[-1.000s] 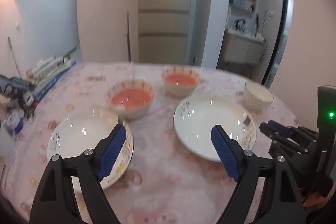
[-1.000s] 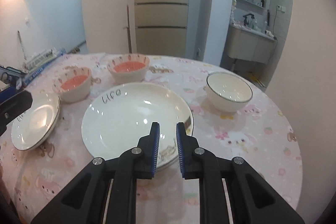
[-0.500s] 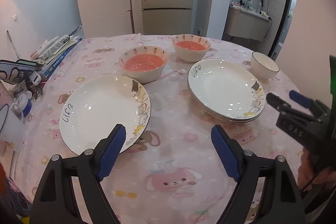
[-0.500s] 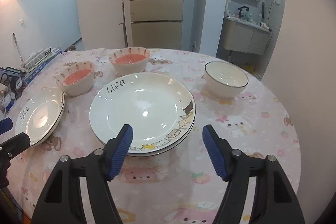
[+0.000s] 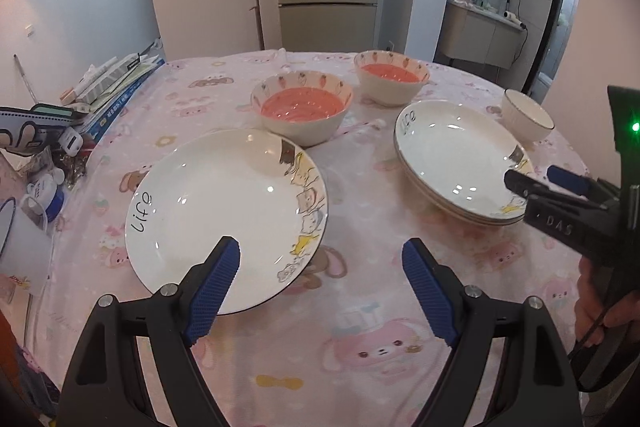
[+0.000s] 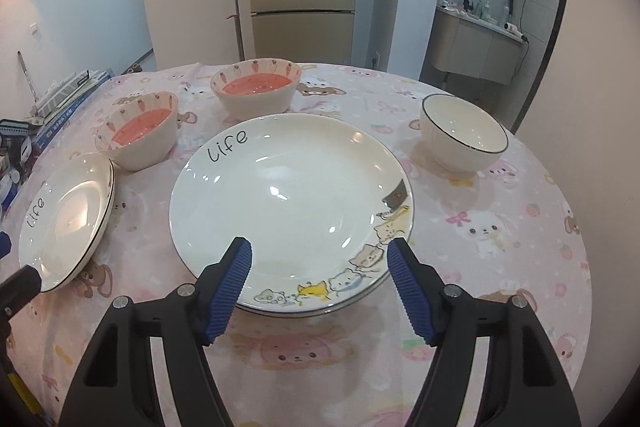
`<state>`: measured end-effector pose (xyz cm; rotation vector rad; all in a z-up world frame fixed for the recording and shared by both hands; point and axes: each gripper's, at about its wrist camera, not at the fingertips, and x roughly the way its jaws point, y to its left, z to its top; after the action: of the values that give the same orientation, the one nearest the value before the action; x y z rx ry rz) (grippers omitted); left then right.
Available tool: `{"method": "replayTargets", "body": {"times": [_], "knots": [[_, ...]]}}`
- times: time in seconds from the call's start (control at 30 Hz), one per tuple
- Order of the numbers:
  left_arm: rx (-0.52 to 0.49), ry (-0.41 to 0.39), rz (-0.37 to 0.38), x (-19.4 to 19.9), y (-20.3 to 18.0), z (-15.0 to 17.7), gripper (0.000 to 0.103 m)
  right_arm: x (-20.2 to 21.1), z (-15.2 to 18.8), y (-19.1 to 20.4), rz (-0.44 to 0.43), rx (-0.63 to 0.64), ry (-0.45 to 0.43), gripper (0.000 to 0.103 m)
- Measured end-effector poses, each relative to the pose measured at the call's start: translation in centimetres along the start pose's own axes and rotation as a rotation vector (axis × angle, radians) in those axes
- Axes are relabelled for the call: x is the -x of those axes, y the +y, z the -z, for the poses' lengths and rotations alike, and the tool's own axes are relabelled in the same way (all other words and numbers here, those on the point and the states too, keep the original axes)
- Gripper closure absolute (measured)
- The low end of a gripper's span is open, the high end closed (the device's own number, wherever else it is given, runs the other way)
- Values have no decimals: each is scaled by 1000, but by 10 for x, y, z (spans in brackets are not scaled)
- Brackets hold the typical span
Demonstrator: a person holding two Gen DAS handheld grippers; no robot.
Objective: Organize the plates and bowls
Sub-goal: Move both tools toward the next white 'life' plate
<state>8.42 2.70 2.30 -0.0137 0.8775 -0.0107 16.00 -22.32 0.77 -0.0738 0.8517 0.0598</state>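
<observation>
A single white "Life" plate (image 5: 224, 215) lies on the pink tablecloth, just ahead of my open left gripper (image 5: 320, 255), whose left finger hangs over its near rim. To its right sits a stack of matching plates (image 5: 456, 159) (image 6: 288, 195). My right gripper (image 6: 318, 253) stands open over the stack's near rim with nothing pinched; it also shows at the edge of the left wrist view (image 5: 532, 177). Two bowls with pink insides (image 6: 140, 131) (image 6: 256, 91) stand behind the plates. A plain white bowl (image 6: 462, 131) stands at the right.
Books and small clutter (image 5: 112, 87) crowd the table's left edge, with a white mug (image 5: 24, 227) nearer. The round table's right edge (image 6: 576, 235) curves close to the white bowl. A person's hand (image 5: 600, 311) holds the right gripper. A cabinet stands behind the table.
The right gripper's jaws went from shut to wide open. Both grippers tilted down and came closer to the plates; the left one now reaches the single plate's near rim.
</observation>
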Motion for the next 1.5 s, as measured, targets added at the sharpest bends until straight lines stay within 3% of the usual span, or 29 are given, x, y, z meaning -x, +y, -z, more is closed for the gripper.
{"method": "replayTargets", "body": {"times": [0.43, 0.53, 0.67, 0.77, 0.93, 1.07, 1.23, 1.5], "knots": [[70, -2, 1, -1, 45, 4, 21, -11, -10, 38, -10, 56, 27, 31], [68, -19, -39, 3, 50, 4, 21, -10, -11, 49, -2, 79, 18, 30], [83, -9, -69, -2, 61, 8, 21, -10, -10, 58, -14, 88, 23, 30], [120, 33, -31, -8, 78, 11, 21, -10, -8, 69, -27, 108, 32, 30], [159, 41, -81, -10, 100, 18, 21, -12, -5, 87, -69, 136, 56, 30], [146, 26, -110, -4, 104, 19, 21, -17, -2, 102, -101, 155, 75, 30], [138, 3, -84, 4, 103, 16, 21, -13, 1, 119, -131, 196, 77, 31], [171, 1, -75, 1, 114, 13, 21, -18, 7, 122, -120, 211, 101, 30]]}}
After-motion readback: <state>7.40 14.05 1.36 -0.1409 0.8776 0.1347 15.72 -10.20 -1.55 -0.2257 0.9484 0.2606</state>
